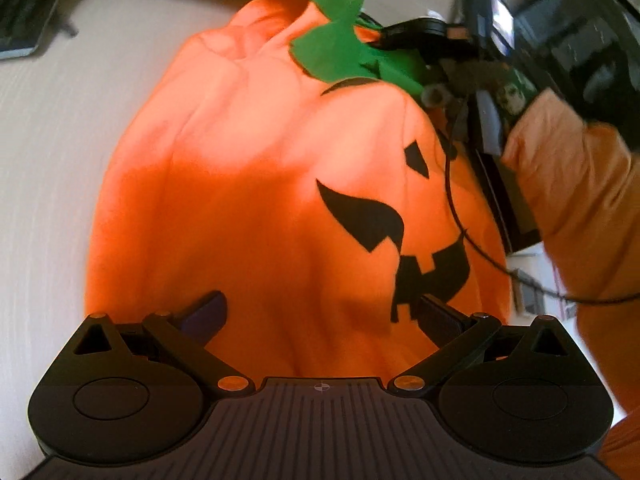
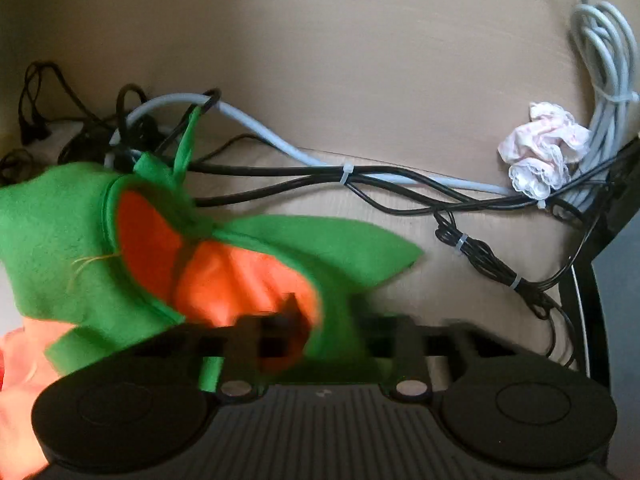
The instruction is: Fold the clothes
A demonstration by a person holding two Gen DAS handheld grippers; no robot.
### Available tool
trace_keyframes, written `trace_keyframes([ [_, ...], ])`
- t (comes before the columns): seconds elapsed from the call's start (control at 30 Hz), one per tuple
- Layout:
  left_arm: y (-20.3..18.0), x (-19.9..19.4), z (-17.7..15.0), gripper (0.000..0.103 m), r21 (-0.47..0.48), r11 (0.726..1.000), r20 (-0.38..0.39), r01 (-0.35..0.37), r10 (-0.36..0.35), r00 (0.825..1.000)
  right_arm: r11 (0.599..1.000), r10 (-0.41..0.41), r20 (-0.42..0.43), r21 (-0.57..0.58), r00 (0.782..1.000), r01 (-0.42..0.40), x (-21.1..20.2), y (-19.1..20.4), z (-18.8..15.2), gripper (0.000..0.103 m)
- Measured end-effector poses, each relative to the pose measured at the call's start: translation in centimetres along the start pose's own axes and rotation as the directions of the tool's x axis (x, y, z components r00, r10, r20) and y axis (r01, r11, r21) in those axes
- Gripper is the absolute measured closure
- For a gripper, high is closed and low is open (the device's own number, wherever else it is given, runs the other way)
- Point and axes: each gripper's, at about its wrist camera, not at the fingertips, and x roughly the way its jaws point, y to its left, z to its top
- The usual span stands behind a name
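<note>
An orange pumpkin costume [image 1: 260,200] with a black face lies spread on the pale table [image 1: 48,160]. Its green leaf collar [image 1: 332,40] is at the far end. My left gripper [image 1: 320,316] hovers open over the near hem, the orange fabric lying below and between its fingers. My right gripper [image 1: 384,36] reaches in from the right at the collar. In the right wrist view its blurred jaws [image 2: 280,332] stand close together, shut on the green collar [image 2: 52,232] and the orange cloth [image 2: 240,280] bunched there.
A keyboard [image 1: 20,8] sits at the far left and black equipment [image 1: 580,40] at the far right. A person's orange sleeve [image 1: 580,200] is on the right. Black and grey cables [image 2: 360,176], a coiled grey cable [image 2: 604,80] and a white lace cloth [image 2: 540,152] lie beyond the collar.
</note>
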Motion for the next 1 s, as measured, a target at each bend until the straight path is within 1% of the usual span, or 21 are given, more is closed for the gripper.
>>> trace_keyframes([
  [0.03, 0.1, 0.0, 0.2, 0.0, -0.007, 1.0, 0.001, 0.011, -0.011, 1.0, 1.0, 0.015, 0.042, 0.02, 0.999, -0.016, -1.1, 0.0, 0.0, 0.084],
  [0.1, -0.1, -0.2, 1.0, 0.0, -0.003, 0.998, 0.025, 0.066, -0.066, 0.998, 0.995, 0.077, 0.154, 0.049, 0.985, -0.085, -5.6, 0.3, -0.1, 0.085],
  [0.17, -0.5, -1.1, 1.9, 0.0, 0.027, 0.989, 0.071, 0.143, -0.145, 0.987, 0.989, 0.144, 0.221, 0.003, 0.965, -0.148, -10.4, 1.3, -1.1, 0.085],
  [0.2, -0.8, -1.6, 2.4, 0.0, 0.052, 0.985, 0.082, 0.165, -0.169, 0.982, 0.987, 0.161, 0.224, -0.041, 0.961, -0.156, -12.1, 2.0, -2.2, 0.085],
  [0.23, -1.3, -2.3, 3.0, 0.0, 0.085, 0.982, 0.103, 0.166, -0.174, 0.979, 0.985, 0.168, 0.194, -0.066, 0.966, -0.158, -12.9, 2.7, -4.0, 0.085],
  [0.3, -2.8, -3.8, 4.4, 0.0, 0.159, 0.982, 0.182, 0.106, -0.135, 0.974, 0.979, 0.179, 0.134, -0.117, 0.975, -0.164, -14.6, 4.0, -7.5, 0.085],
  [0.33, -3.5, -4.5, 5.2, 0.0, 0.187, 0.98, 0.227, 0.075, -0.117, 0.967, 0.976, 0.181, 0.102, -0.141, 0.978, -0.166, -15.2, 4.7, -9.3, 0.085],
  [0.4, -4.8, -5.6, 6.7, 0.0, 0.23, 0.973, 0.319, 0.016, -0.091, 0.943, 0.973, 0.148, 0.032, -0.186, 0.989, -0.139, -14.7, 6.3, -12.8, 0.085],
  [0.47, -6.0, -5.7, 8.1, 0.0, 0.27, 0.963, 0.364, 0.016, -0.117, 0.924, 0.969, 0.099, -0.001, -0.226, 0.995, -0.097, -14.4, 7.4, -15.6, 0.085],
  [0.53, -6.6, -4.9, 9.4, 0.0, 0.296, 0.953, 0.352, 0.064, -0.171, 0.92, 0.972, 0.105, 0.004, -0.212, 0.995, -0.101, -15.3, 7.6, -16.8, 0.082],
  [0.57, -6.7, -3.8, 9.6, 0.0, 0.306, 0.948, 0.32, 0.082, -0.184, 0.929, 0.973, 0.116, 0.01, -0.2, 0.993, -0.112, -16.1, 7.1, -16.6, 0.079],
  [0.6, -6.6, -2.2, 9.7, 0.0, 0.315, 0.944, 0.274, 0.095, -0.186, 0.944, 0.975, 0.127, 0.019, -0.188, 0.992, -0.121, -17.0, 6.6, -16.4, 0.067],
  [0.63, -6.5, -0.7, 9.8, 0.0, 0.322, 0.94, 0.227, 0.108, -0.188, 0.956, 0.976, 0.134, 0.037, -0.181, 0.99, -0.125, -18.0, 5.9, -15.7, 0.052],
  [0.7, -6.4, 2.4, 10.0, 0.0, 0.336, 0.932, 0.132, 0.135, -0.189, 0.973, 0.975, 0.133, 0.061, -0.189, 0.989, -0.119, -19.3, 4.8, -15.0, 0.035],
  [0.77, -5.5, 4.8, 9.1, 0.0, 0.303, 0.946, 0.054, 0.114, -0.136, 0.989, 0.979, 0.106, 0.083, -0.185, 0.991, -0.089, -19.8, 3.6, -14.0, 0.034],
  [0.8, -5.0, 5.2, 8.5, 0.0, 0.287, 0.952, 0.031, 0.104, -0.117, 0.993, 0.983, 0.093, 0.092, -0.17, 0.991, -0.076, -20.0, 3.0, -13.5, 0.034],
  [0.87, -4.4, 4.9, 7.7, 0.0, 0.281, 0.956, 0.028, 0.08, -0.091, 0.995, 0.993, 0.1, 0.105, -0.078, 0.989, -0.092, -19.5, 1.6, -12.4, 0.034],
  [0.93, -4.4, 3.6, 7.4, 0.0, 0.295, 0.954, 0.055, 0.047, -0.066, 0.996, 0.983, 0.164, 0.094, 0.062, 0.982, -0.17, -18.6, 0.5, -11.7, 0.034],
  [1.0, -4.5, 2.3, 7.2, 0.0, 0.31, 0.951, 0.086, 0.012, -0.04, 0.995, 0.957, 0.229, 0.081, 0.164, 0.97, -0.24, -18.0, -0.5, -11.4, 0.034],
])
